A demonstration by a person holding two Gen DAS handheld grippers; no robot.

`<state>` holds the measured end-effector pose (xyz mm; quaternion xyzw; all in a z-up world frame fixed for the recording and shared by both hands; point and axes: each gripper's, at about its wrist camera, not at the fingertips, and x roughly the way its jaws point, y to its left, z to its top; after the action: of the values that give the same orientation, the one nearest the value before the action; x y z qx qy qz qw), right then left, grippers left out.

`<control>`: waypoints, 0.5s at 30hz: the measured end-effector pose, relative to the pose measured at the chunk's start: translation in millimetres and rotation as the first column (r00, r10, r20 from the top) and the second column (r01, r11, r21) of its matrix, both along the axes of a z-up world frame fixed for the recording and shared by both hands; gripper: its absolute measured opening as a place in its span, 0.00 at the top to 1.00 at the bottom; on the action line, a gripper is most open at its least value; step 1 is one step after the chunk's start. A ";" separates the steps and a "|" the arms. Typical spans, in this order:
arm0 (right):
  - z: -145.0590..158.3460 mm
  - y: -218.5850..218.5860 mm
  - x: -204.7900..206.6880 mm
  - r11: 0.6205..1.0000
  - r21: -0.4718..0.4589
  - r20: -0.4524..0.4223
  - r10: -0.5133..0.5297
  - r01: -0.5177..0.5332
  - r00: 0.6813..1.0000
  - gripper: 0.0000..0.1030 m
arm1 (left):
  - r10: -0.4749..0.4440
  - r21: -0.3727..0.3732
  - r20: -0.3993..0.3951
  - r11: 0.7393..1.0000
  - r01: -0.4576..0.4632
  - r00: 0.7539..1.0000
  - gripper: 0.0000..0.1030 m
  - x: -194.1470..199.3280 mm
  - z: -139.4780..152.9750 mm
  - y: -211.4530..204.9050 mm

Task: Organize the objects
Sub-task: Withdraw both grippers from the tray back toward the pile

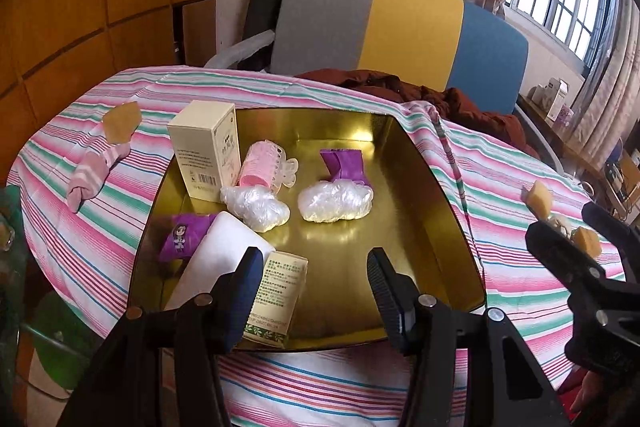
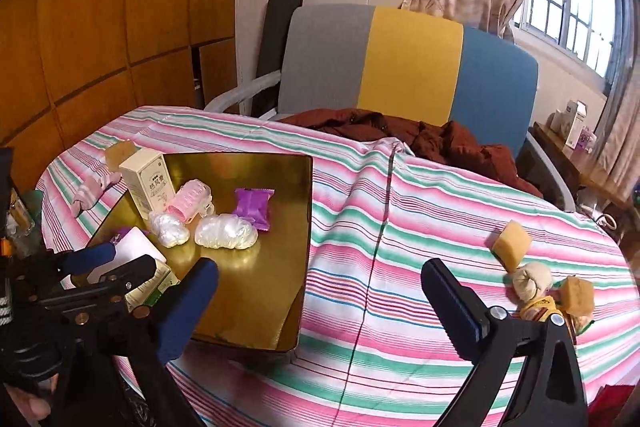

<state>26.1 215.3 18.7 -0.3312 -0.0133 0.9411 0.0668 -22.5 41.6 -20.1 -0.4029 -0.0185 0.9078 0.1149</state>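
The gold tray (image 1: 420, 163) is viewed by the left wrist camera from close above its near edge, looking across the tray toward the striped chair (image 1: 400, 27) behind it. The same tray (image 2: 280, 267) is seen by the right wrist camera from a position to the tray's right, facing the same chair (image 2: 404, 67). The tray, the striped tablecloth (image 1: 500, 195) around it and the chair are shared by both views.

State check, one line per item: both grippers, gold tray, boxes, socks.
Left gripper: open, empty, over the tray's near edge.
Right gripper: open, empty, above the striped cloth.
Gold metal tray: lidless, partly filled.
Tall cream carton: upright in the tray, closed.
Green-printed carton: lying flat in the tray.
Pink striped sock: rolled, outside the tray.
Beige sock: balled up, outside the tray.
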 end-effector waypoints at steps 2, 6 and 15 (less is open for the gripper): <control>-0.9 2.0 0.6 1.000 -0.006 -0.001 0.000 0.000 1.000 0.01 | -0.002 -0.006 0.000 1.000 0.002 1.000 0.47 0.7 0.5 1.2; -3.9 4.7 1.7 1.000 -0.006 0.003 -0.001 0.001 1.000 0.01 | -0.034 0.004 -0.010 0.999 0.035 0.999 0.47 3.1 3.4 6.6; -4.6 24.7 5.0 0.999 -0.010 0.005 -0.050 0.050 0.999 0.00 | -0.090 0.005 -0.026 0.996 0.090 0.996 0.47 7.6 5.7 18.4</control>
<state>31.1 240.0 14.1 -0.3339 -0.0004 0.9384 0.0886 -14.9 59.9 -14.4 -0.3910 -0.0018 0.9069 0.1571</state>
